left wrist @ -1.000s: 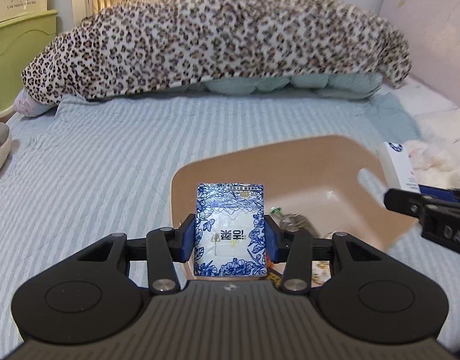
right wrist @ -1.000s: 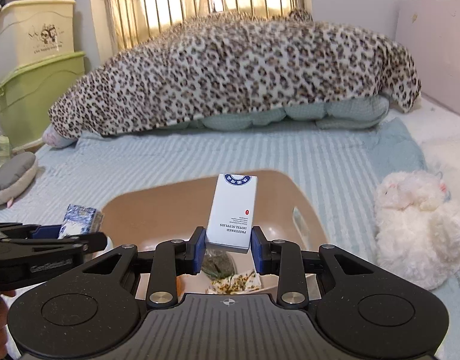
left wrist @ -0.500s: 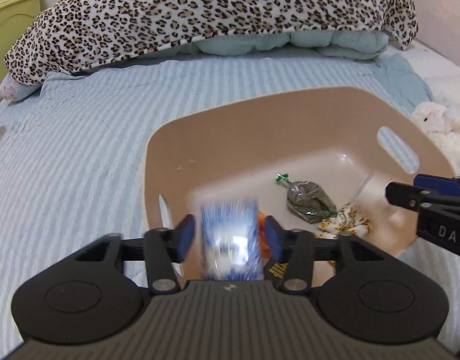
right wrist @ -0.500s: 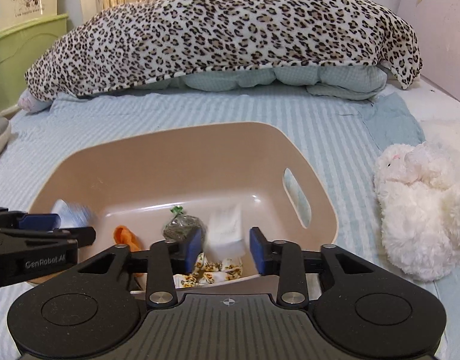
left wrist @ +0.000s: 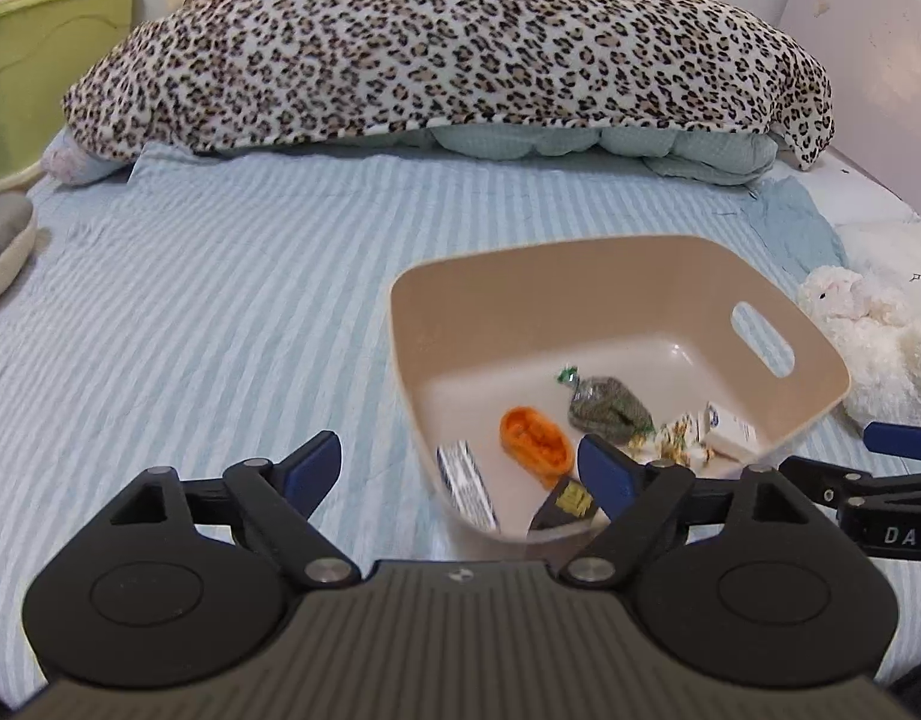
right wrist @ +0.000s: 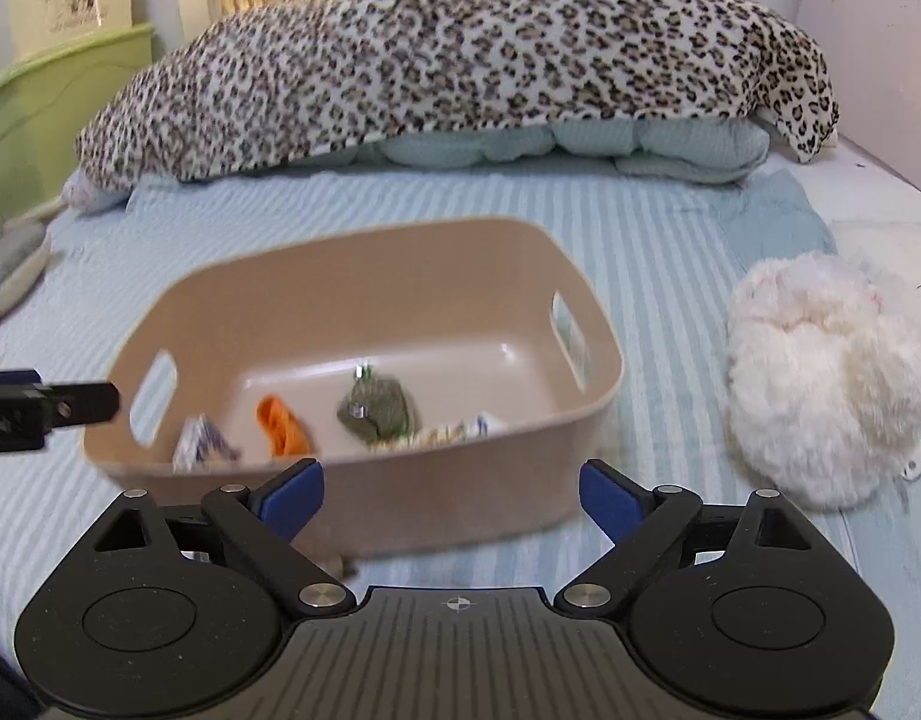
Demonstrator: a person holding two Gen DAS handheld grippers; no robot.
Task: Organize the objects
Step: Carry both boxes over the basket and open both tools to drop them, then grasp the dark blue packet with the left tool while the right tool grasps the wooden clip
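A tan plastic bin (left wrist: 580,276) (right wrist: 364,498) sits on the striped bed. Inside lie the blue-patterned box (left wrist: 466,483) (right wrist: 199,444), the white box (left wrist: 727,429) (right wrist: 487,423), an orange item (left wrist: 532,438) (right wrist: 283,423), a green-brown packet (left wrist: 607,408) (right wrist: 376,408) and a floral wrapper (left wrist: 676,441). My left gripper (left wrist: 457,462) is open and empty at the bin's near left rim. My right gripper (right wrist: 451,489) is open and empty in front of the bin's near wall.
A white plush toy (right wrist: 820,384) (left wrist: 880,330) lies right of the bin. A leopard-print blanket (left wrist: 448,48) covers the far side of the bed. A green storage box (right wrist: 52,114) and a grey cushion (left wrist: 1,240) are at the left.
Both grippers opened and let go: the blue-patterned box and the white box dropped into the bin. Both grippers then pulled back from it.
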